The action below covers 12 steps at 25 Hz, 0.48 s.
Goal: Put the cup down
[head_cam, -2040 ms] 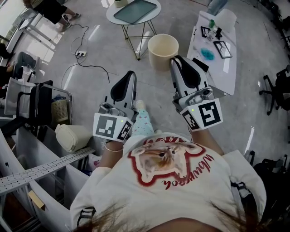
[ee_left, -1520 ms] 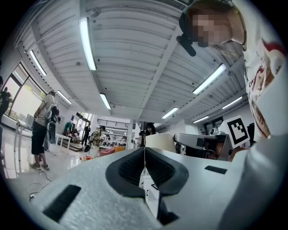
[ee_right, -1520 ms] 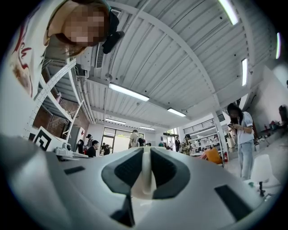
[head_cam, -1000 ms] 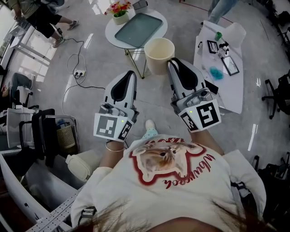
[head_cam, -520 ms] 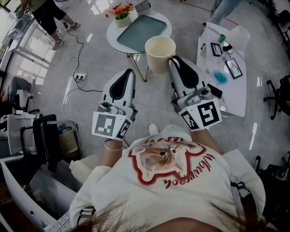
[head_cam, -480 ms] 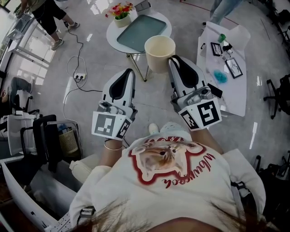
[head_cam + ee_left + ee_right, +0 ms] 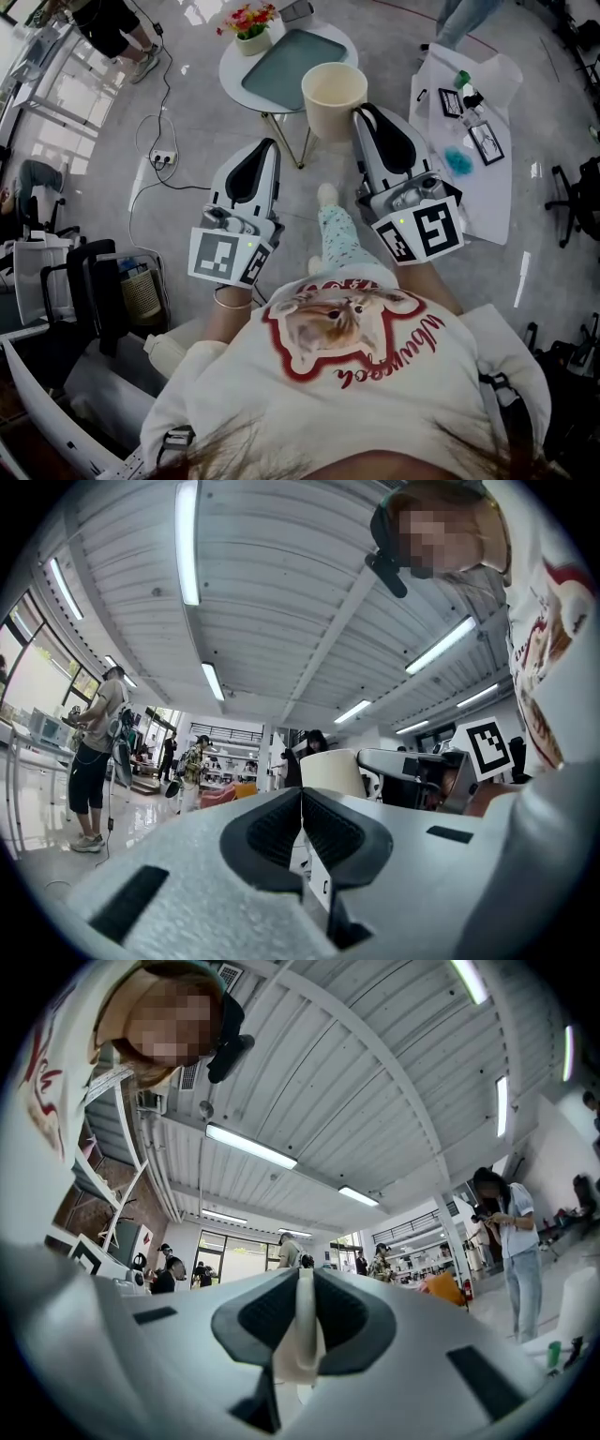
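A cream cup (image 7: pixel 334 97) hangs upright above the floor, just in front of a round white side table (image 7: pixel 230 64). My right gripper (image 7: pixel 361 114) is shut on the cup's near wall; in the right gripper view the pale wall (image 7: pixel 306 1330) sits pinched between the dark pads. My left gripper (image 7: pixel 267 147) is beside it to the left, shut with nothing in it. In the left gripper view the jaws (image 7: pixel 302 797) meet, and the cup (image 7: pixel 330 772) shows beyond them.
The round table carries a grey-green tray (image 7: pixel 289 54) and a flower pot (image 7: pixel 247 28). A white table (image 7: pixel 487 178) with small items stands to the right. A power strip (image 7: pixel 150 161) with cables lies on the floor at left, and a black cart (image 7: pixel 89 281) nearer. People stand around the room.
The round table has come closer under the cup as the person steps forward, one leg now out in front. Both grippers hold their pose; the cup stays gripped.
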{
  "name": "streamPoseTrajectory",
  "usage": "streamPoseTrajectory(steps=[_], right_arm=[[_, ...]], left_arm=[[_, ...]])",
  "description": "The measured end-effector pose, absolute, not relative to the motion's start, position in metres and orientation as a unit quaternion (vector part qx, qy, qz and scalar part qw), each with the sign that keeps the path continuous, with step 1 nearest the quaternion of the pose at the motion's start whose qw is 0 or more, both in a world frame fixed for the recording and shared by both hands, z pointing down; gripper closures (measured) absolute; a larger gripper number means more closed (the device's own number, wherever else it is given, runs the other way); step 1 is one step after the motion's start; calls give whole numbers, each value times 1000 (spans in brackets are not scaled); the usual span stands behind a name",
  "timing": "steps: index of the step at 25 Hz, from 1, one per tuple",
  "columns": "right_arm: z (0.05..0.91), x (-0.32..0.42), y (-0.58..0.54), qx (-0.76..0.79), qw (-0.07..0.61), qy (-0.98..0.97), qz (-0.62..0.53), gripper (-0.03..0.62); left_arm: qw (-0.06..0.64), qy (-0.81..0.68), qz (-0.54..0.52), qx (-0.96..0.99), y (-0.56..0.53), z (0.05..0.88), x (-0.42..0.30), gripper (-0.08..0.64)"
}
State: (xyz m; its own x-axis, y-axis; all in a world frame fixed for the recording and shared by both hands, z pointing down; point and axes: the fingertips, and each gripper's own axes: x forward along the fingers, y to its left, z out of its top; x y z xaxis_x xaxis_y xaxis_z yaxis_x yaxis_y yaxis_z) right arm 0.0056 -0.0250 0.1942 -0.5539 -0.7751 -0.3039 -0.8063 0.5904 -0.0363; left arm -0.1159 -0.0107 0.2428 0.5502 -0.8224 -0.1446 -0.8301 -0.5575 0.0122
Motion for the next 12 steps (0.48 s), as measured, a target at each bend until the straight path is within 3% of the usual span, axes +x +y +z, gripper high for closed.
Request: streamPoseTrajectory(steps=[12], right_arm=[[201,-15,-117,-437,148,886,50,529]], left_arm=[[28,489,69,-869,-96,249,-141,543]])
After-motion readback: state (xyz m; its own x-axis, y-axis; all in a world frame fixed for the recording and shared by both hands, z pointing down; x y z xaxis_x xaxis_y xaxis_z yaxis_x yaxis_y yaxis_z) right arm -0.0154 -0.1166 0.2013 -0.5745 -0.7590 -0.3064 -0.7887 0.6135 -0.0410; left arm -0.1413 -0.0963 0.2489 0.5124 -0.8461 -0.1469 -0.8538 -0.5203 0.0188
